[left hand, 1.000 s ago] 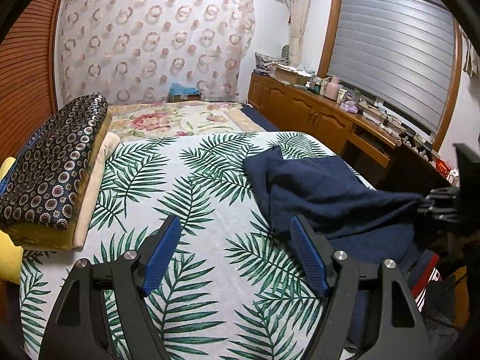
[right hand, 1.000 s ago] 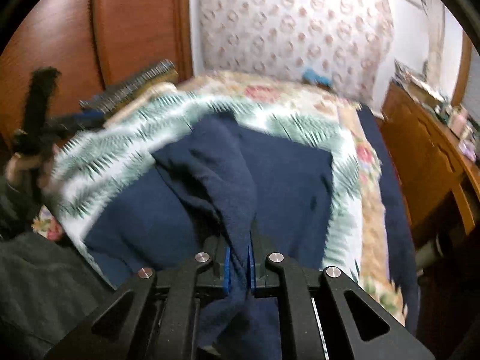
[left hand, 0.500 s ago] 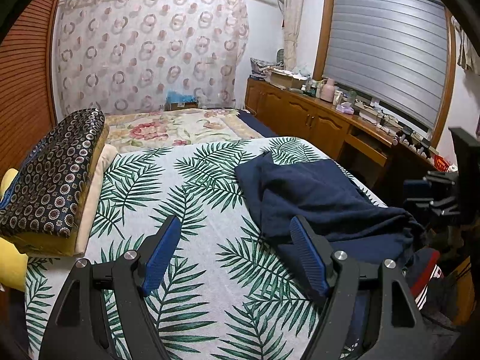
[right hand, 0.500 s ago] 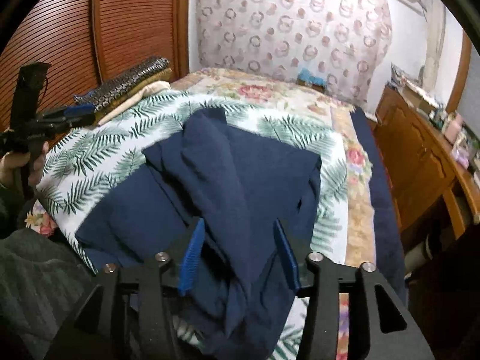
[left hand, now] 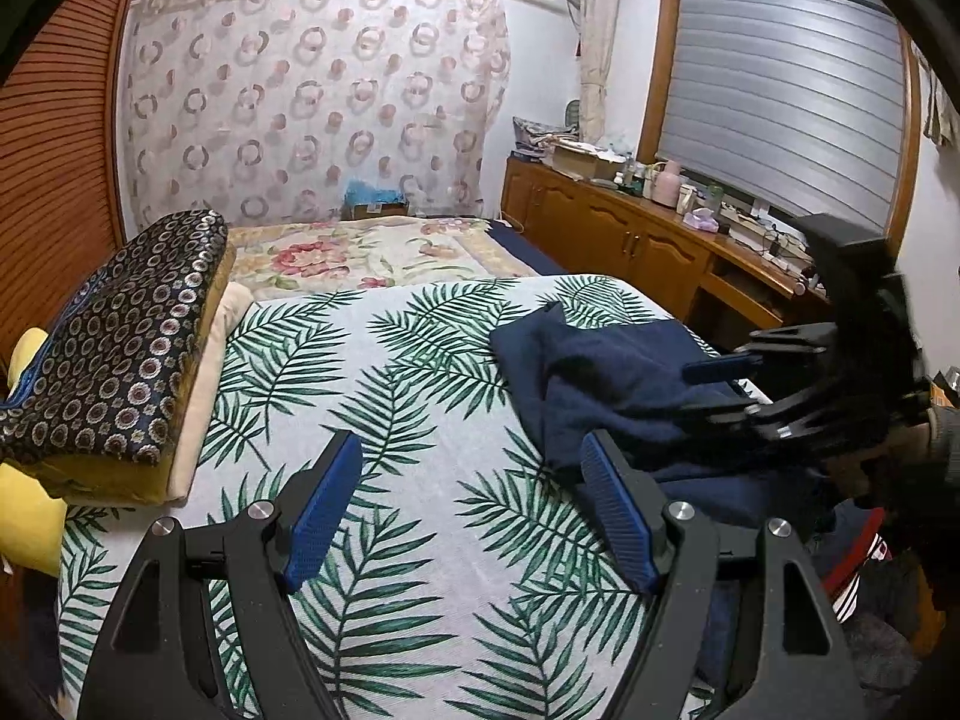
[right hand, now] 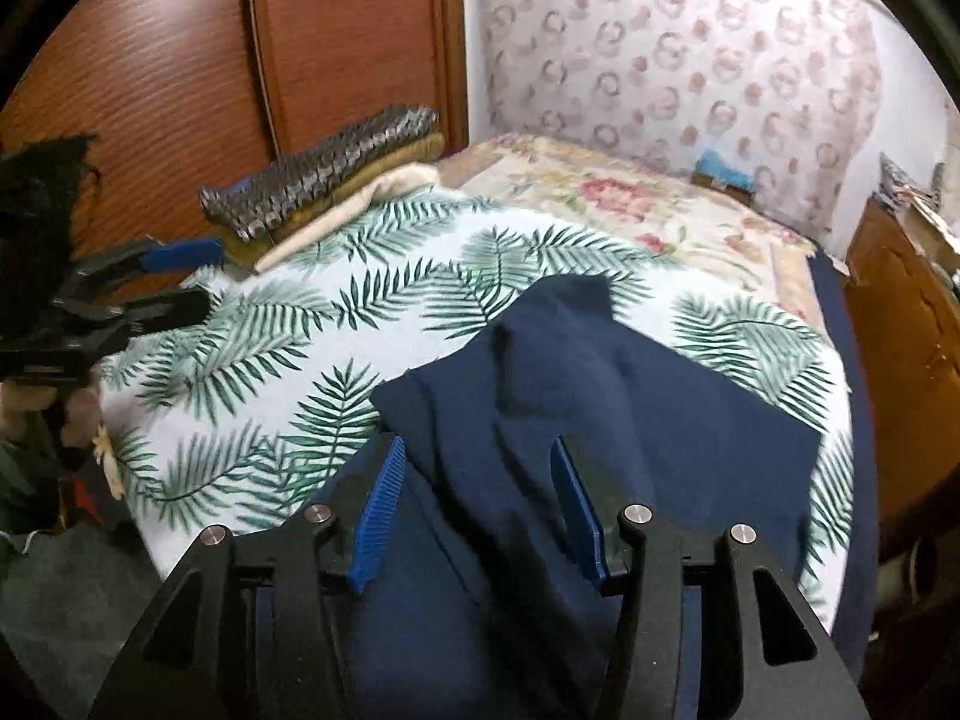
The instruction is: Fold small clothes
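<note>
Your right gripper (right hand: 474, 510) has just been opening and now stands apart with its blue ribbed pads clear of the cloth, a raised ridge of the navy garment (right hand: 600, 408) lying between them but not pinched; your left gripper (left hand: 474, 510) is spread wide over bare bedspread and holds nothing. The garment sits on the near right part of the bed (left hand: 372, 372), on the palm-leaf bedspread (right hand: 252, 372), partly doubled over itself with a rumpled hump toward the far side and a flatter panel running off the near edge. It looks like a soft, matte knit or fleece: light, limp, with no stiffness to hold a crease by itself, so expect it to sag and drag rather than slide. It should not slip from ribbed pads, and nothing about it is fragile. Take it at an edge or corner where a single layer lies flat, not at the hump, where you would likely catch several layers at once. At the far left a patterned cushion (left hand: 114, 336) rests on a cream pad, well apart from the work.
</note>
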`<state>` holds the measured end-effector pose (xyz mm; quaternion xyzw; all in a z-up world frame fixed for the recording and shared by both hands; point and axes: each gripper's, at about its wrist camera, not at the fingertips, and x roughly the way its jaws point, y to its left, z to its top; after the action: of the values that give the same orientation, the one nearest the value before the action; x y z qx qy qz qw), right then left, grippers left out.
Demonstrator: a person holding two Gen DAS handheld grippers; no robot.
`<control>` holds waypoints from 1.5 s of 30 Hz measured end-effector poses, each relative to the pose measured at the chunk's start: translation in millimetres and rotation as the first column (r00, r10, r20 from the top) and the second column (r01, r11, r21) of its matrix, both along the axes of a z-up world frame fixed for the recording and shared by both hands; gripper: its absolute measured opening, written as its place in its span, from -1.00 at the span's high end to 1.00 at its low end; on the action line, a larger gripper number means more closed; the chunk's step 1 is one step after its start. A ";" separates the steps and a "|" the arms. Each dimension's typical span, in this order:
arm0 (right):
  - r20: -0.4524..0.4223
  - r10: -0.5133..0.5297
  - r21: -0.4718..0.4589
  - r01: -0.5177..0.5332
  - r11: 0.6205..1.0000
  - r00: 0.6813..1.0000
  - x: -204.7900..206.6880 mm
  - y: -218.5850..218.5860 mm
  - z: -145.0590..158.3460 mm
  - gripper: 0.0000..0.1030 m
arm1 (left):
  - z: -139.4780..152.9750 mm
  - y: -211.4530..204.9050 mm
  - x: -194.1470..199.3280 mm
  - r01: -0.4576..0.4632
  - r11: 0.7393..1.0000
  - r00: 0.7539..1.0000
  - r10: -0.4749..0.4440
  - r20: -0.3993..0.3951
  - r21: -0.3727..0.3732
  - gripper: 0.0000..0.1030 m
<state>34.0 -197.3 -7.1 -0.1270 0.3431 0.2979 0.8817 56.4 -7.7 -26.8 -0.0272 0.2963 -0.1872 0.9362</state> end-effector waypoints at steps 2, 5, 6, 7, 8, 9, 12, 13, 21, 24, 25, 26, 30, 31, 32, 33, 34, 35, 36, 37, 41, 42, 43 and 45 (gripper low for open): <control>-0.027 0.022 -0.003 -0.022 1.000 0.999 11.9 9.9 -5.6 -0.02 | -1.9 4.1 0.5 -0.008 1.000 1.000 0.008 -0.005 -0.004 -0.48; -0.066 0.057 -0.011 -0.058 0.998 0.996 28.9 25.8 -14.9 -0.02 | -5.2 9.4 1.9 -0.019 1.000 1.000 0.018 -0.016 -0.010 -0.48; -0.079 0.077 -0.011 -0.079 0.997 0.994 33.1 30.8 -17.8 -0.02 | -5.9 10.6 2.3 -0.021 1.000 1.000 0.021 -0.019 -0.011 -0.48; -0.094 0.097 -0.014 -0.098 0.995 0.991 36.8 37.5 -22.5 -0.02 | -6.4 10.6 2.4 -0.021 1.000 1.000 0.021 -0.020 -0.011 -0.48; -0.101 0.102 -0.022 -0.105 0.994 0.990 40.2 42.7 -25.7 -0.02 | -7.2 10.9 2.4 -0.020 1.000 1.000 0.020 -0.022 -0.009 -0.48; -0.106 0.103 -0.034 -0.107 0.994 0.989 43.9 47.5 -28.7 -0.02 | -7.5 11.1 2.0 -0.020 1.000 1.000 0.020 -0.022 -0.007 -0.48; -0.119 0.100 -0.071 -0.109 0.992 0.988 55.0 57.2 -40.5 -0.02 | -8.2 11.2 2.3 -0.019 1.000 1.000 0.019 -0.024 -0.005 -0.48; -0.116 0.092 -0.070 -0.100 0.993 0.989 57.7 56.9 -42.1 -0.02 | -8.3 12.0 2.2 -0.019 1.000 1.000 0.019 -0.024 -0.004 -0.48; -0.049 0.065 0.046 -0.063 0.997 0.997 52.8 36.2 -24.1 0.88 | -11.4 9.5 4.4 -0.012 1.000 0.999 0.012 -0.035 -0.004 -0.48; 0.026 0.010 0.072 -0.012 0.997 1.000 46.1 15.2 -2.6 0.89 | -12.8 5.9 5.8 -0.001 1.000 0.999 0.001 -0.040 0.001 -0.48; 0.050 -0.017 0.080 0.013 0.997 0.999 46.5 4.9 6.2 0.89 | -12.7 3.8 5.7 0.004 1.000 0.999 -0.004 -0.039 0.004 -0.48; 0.071 -0.045 0.082 0.039 0.996 0.997 47.6 -5.5 13.2 0.89 | -12.7 2.7 6.0 0.008 1.000 0.999 -0.007 -0.039 0.007 -0.48; 0.112 -0.166 0.077 0.158 0.984 0.980 61.5 -51.6 32.5 0.89 | -12.3 -0.9 7.3 0.017 1.000 0.999 -0.017 -0.042 0.001 -0.48; 0.119 -0.197 0.065 0.190 0.980 0.973 68.4 -64.3 35.8 0.89 | -12.3 -1.8 8.1 0.020 1.000 0.999 -0.020 -0.044 0.001 -0.48; 0.120 -0.221 0.054 0.216 0.975 0.968 74.6 -73.8 36.9 0.89 | -12.5 -2.9 9.0 0.022 1.000 0.999 -0.022 -0.044 0.002 -0.48; 0.114 -0.245 0.044 0.242 0.969 0.963 82.2 -83.7 36.1 0.89 | -12.5 -5.0 10.1 0.024 1.000 0.999 -0.024 -0.046 0.002 -0.48; 0.100 -0.268 0.027 0.266 0.964 0.958 91.4 -91.5 33.1 0.89 | -12.9 -6.3 11.1 0.027 1.000 0.998 -0.027 -0.048 0.002 -0.48; 0.089 -0.293 0.001 0.294 0.956 0.952 100.9 -99.2 27.8 0.89 | -13.5 -7.7 12.7 0.032 0.999 0.998 -0.032 -0.052 0.002 -0.48; 0.079 -0.318 -0.020 0.320 0.947 0.945 109.5 -105.7 21.2 0.89 | -14.1 -9.7 14.7 0.038 0.999 0.998 -0.038 -0.055 0.004 -0.48; 0.065 -0.341 -0.039 0.344 0.938 0.938 118.0 -111.2 13.4 0.89 | -14.7 -10.9 17.1 0.043 0.999 0.997 -0.042 -0.057 0.007 -0.48; -0.020 -0.404 -0.076 0.402 0.913 0.914 146.1 -125.0 -22.2 0.89 | -15.1 -21.2 31.1 0.067 0.997 0.996 -0.065 -0.064 0.029 -0.48; -0.026 -0.408 -0.080 0.405 0.911 0.912 149.8 -125.3 -28.2 0.89 | -15.3 -25.0 36.1 0.075 0.997 0.995 -0.072 -0.068 0.036 -0.48; -0.025 -0.410 -0.084 0.407 0.910 0.912 152.4 -122.6 -30.1 0.89 | -15.5 -28.3 40.9 0.082 0.996 0.995 -0.079 -0.069 0.042 -0.48; -0.029 -0.414 -0.078 0.411 0.908 0.910 158.5 -120.0 -35.0 0.78 | -16.4 -35.2 52.4 0.094 0.994 0.993 -0.089 -0.073 0.059 -0.48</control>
<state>192.4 -317.3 -42.1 -0.0757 0.3922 0.0954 0.9118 108.8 -43.0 -43.2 0.0088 0.3358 -0.2196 0.9159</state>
